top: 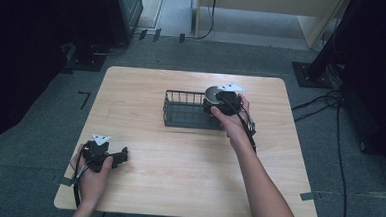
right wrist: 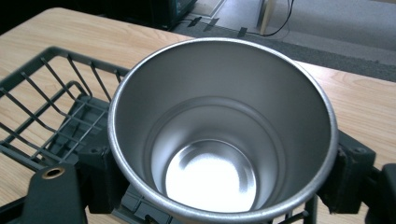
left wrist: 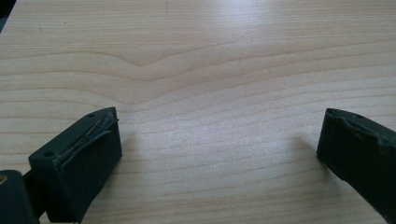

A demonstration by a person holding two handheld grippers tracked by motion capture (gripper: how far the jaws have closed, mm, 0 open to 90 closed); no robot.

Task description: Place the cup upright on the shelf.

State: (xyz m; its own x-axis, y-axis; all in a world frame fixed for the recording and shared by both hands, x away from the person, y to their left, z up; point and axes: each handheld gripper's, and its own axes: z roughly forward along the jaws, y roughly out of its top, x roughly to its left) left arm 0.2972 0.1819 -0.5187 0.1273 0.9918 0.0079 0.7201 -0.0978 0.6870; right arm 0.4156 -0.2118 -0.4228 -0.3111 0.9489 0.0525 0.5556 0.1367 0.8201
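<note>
**Cup over rack: snag risk**

Right gripper [top: 220, 103] clamped on shiny round steel cup [right wrist: 219, 135], upright above dark wire rack [top: 183, 110], right end. Left gripper [left wrist: 219, 154] spread, empty, on table. Could catch a rack wire and tip.

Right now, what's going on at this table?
A person holds a hand-held gripper in each hand. The right hand-held gripper is shut on a steel cup, upright and open end up, over the right end of a dark wire rack on the wooden table. The left hand-held gripper rests open and empty near the table's front left corner.
</note>
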